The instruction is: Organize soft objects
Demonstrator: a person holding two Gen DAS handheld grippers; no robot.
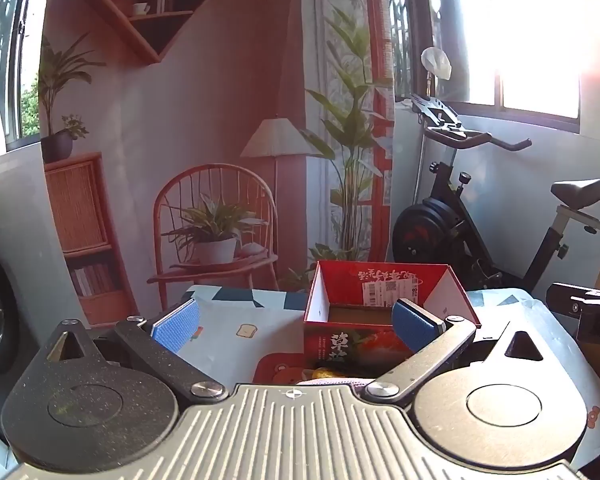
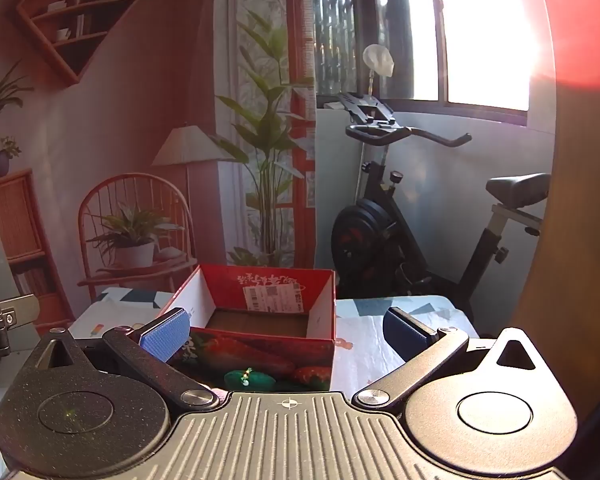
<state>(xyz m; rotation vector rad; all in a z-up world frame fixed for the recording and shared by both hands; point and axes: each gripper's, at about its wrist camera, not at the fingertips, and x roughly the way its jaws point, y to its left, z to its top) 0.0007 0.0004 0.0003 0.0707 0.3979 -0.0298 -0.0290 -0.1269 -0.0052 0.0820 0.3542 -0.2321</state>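
Note:
An open red cardboard box (image 1: 384, 280) (image 2: 268, 284) with strawberry print stands on the table, its brown floor showing bare inside. My left gripper (image 1: 296, 322) hangs wide open in front of the box with nothing between its blue pads. Just below it, a red bear-print soft item (image 1: 278, 368) and a pink one (image 1: 332, 382) lie mostly hidden by the gripper body. My right gripper (image 2: 286, 332) is open too, facing the box front. A green soft object (image 2: 250, 380) lies against the box's near wall, partly hidden.
The table wears a pale patterned cloth (image 1: 236, 320) (image 2: 364, 356). An exercise bike (image 1: 476, 216) (image 2: 404, 232) stands behind the table at the right. A printed backdrop with a chair and plants (image 1: 216, 224) hangs behind. The other gripper shows at the right edge (image 1: 588, 308).

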